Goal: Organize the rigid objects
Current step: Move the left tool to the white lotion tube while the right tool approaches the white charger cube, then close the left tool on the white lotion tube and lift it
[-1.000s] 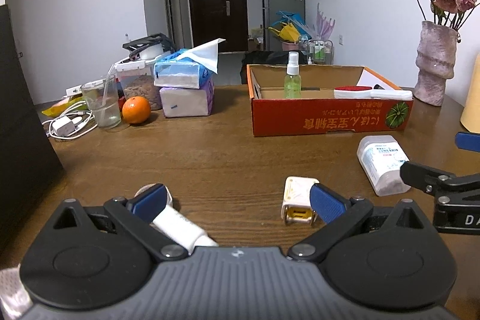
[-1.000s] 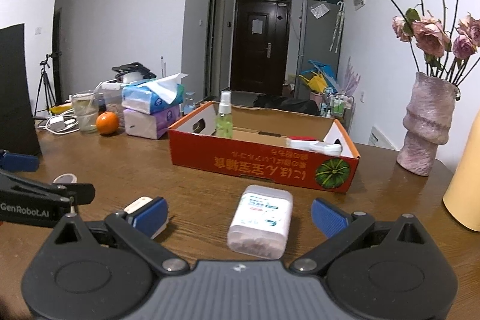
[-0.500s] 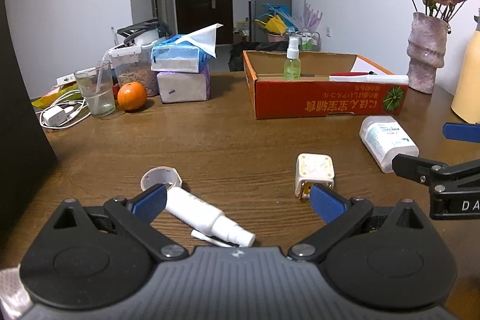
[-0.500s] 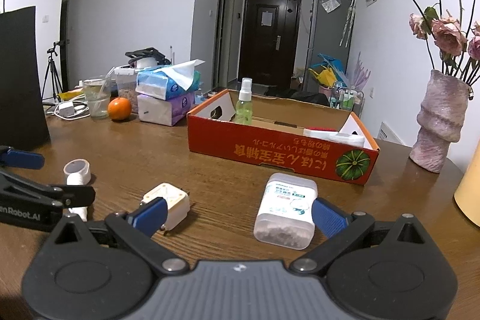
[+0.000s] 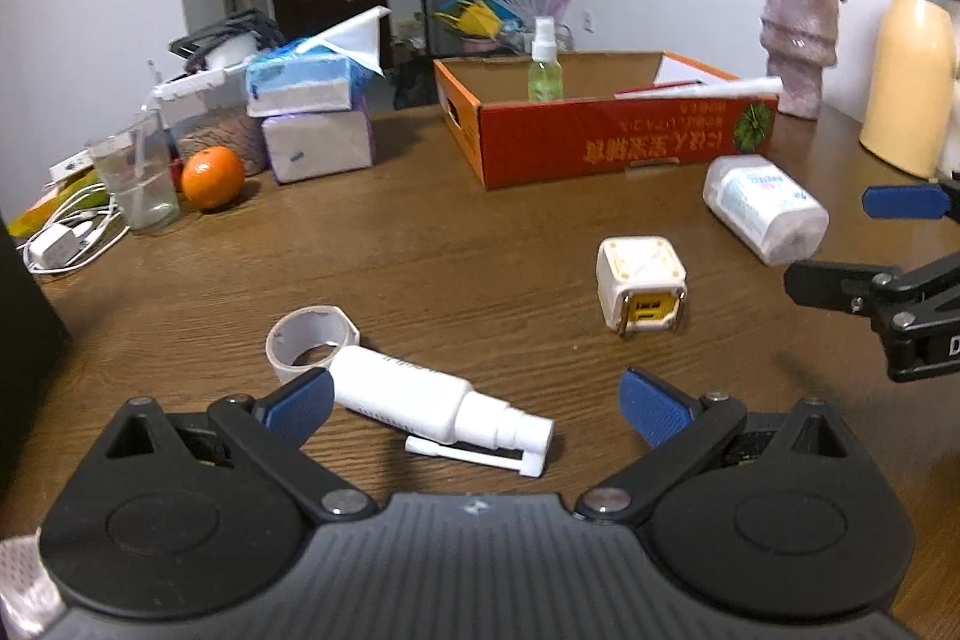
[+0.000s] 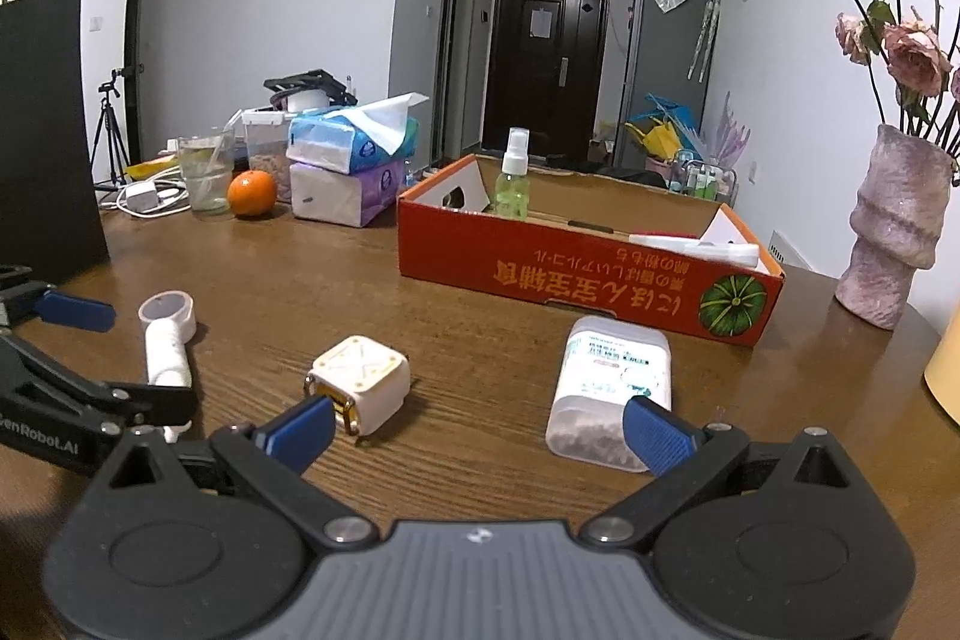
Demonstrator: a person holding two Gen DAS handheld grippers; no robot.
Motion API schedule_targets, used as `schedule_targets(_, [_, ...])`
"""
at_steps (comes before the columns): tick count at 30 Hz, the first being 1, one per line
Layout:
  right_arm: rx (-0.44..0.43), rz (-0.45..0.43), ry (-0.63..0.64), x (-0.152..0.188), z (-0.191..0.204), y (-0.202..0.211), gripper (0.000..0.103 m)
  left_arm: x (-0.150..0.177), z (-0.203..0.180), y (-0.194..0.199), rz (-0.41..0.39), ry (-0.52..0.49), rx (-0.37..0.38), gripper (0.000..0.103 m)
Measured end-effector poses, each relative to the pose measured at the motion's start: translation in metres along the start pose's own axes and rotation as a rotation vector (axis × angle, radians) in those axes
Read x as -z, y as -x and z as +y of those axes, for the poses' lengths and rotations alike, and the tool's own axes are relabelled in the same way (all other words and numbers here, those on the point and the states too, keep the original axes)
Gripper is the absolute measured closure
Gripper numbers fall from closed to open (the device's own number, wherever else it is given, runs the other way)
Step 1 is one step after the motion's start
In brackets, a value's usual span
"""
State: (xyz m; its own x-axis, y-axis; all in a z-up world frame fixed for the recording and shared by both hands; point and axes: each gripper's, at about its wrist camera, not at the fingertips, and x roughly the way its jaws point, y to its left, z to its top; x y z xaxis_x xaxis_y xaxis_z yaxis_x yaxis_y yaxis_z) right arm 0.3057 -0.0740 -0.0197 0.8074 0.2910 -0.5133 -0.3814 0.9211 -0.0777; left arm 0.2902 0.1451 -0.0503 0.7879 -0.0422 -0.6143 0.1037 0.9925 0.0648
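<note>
Grippers (image 5: 474, 403) (image 6: 477, 427) wide apart, empty, over scattered table (image 5: 480, 244) items.

The left gripper (image 6: 78, 346) is showing the white lettering "enRobot.AI" on its black arm in the right wrist view, its first letter cut off. The right gripper (image 5: 864, 238) is showing only a white "D" in the left wrist view. The orange box (image 6: 591, 274) is carrying upside-down East Asian lettering, unreadable here. The white container (image 6: 609, 382) is bearing print too small to read
</note>
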Motion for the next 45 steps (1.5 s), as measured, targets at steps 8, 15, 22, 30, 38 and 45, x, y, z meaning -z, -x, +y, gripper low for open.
schedule_targets(8, [0.001,0.028,0.001,0.009,0.005,-0.007,0.001,0.003,0.014,-0.029,0.061,-0.067,0.040,0.000])
schedule_targets(15, [-0.017,0.040,0.018,0.014,0.011,-0.013,0.002,0.000,0.028,-0.042,0.069,-0.069,0.091,0.000])
schedule_targets(22, [-0.011,0.058,0.017,0.017,0.015,-0.019,0.002,-0.001,0.029,-0.043,0.053,-0.095,0.102,0.016])
schedule_targets(30, [-0.008,0.063,0.015,0.018,0.016,-0.020,0.002,0.000,0.029,-0.039,0.034,-0.092,0.102,0.043])
schedule_targets(38, [-0.012,0.061,0.014,0.018,0.016,-0.019,0.002,0.001,0.026,-0.035,0.028,-0.082,0.075,0.069])
schedule_targets(45, [-0.013,0.056,0.008,0.017,0.017,-0.018,0.002,0.002,0.025,-0.029,0.018,-0.042,0.056,0.074])
